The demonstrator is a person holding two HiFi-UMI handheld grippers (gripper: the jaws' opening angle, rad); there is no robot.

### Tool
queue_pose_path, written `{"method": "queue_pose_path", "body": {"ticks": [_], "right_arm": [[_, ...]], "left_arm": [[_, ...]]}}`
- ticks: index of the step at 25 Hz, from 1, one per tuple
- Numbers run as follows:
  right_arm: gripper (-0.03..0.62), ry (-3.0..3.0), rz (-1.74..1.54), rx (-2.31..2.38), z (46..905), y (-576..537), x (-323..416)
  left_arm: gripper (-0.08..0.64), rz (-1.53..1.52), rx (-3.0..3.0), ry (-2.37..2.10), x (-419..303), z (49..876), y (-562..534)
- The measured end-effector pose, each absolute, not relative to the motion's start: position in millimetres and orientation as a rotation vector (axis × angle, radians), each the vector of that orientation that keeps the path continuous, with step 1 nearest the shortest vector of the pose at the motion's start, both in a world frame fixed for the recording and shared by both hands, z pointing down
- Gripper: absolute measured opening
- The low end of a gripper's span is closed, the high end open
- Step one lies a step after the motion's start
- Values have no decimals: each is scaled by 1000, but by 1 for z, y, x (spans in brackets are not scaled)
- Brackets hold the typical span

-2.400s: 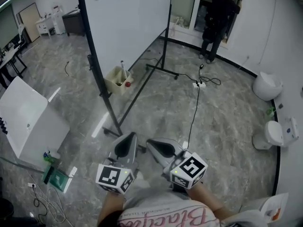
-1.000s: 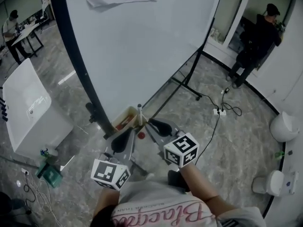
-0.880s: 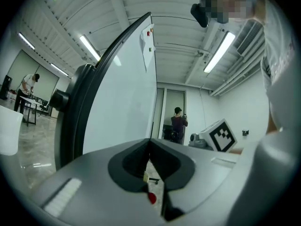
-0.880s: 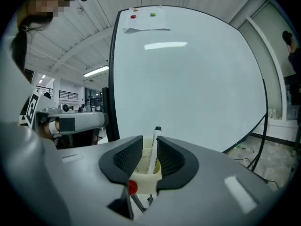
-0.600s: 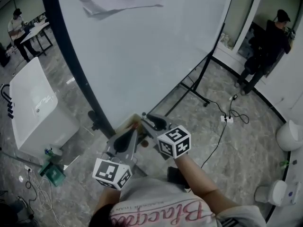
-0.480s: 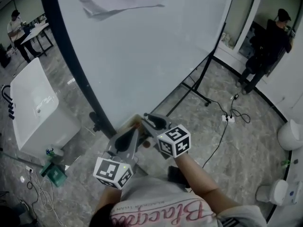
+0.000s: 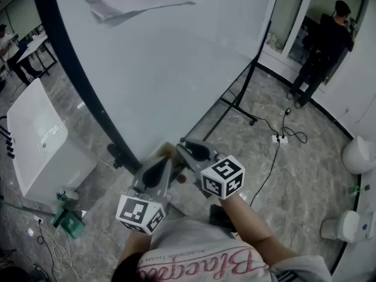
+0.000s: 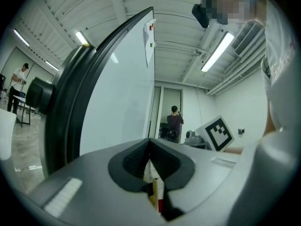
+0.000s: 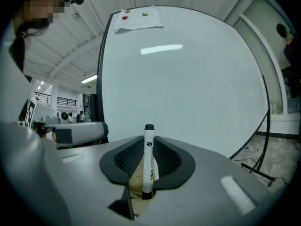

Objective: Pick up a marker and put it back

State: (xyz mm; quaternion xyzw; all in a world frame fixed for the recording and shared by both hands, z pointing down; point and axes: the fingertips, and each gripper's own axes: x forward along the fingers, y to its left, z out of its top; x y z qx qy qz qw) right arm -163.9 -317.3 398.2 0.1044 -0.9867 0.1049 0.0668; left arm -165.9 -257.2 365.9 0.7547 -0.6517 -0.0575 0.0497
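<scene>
Right gripper view, centre frame, right gripper (image 9: 148, 141) with jaws closing on an upright white marker (image 9: 148, 166) pinched between the pads, dark tip uppermost, tan box (image 9: 136, 183) beneath, whiteboard (image 9: 188, 79) filling the upper frame, left gripper (image 8: 150, 144) jaws pressed together, nothing held.

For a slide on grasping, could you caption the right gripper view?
Right gripper jaws closing on an upright marker between them, in front of a whiteboard.
</scene>
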Motion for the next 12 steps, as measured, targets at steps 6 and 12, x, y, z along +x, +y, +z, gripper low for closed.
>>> {"method": "queue_pose_path", "body": {"ticks": [6,12], "right_arm": [[69,-3124,268,433,349,-319,-144],[68,-3380,173,501,290,-307,-119]], "left_arm": [[0,-195,2310,-1976,-168,364,-258],[0,-217,2361,-2013,-166,349,-257]]}}
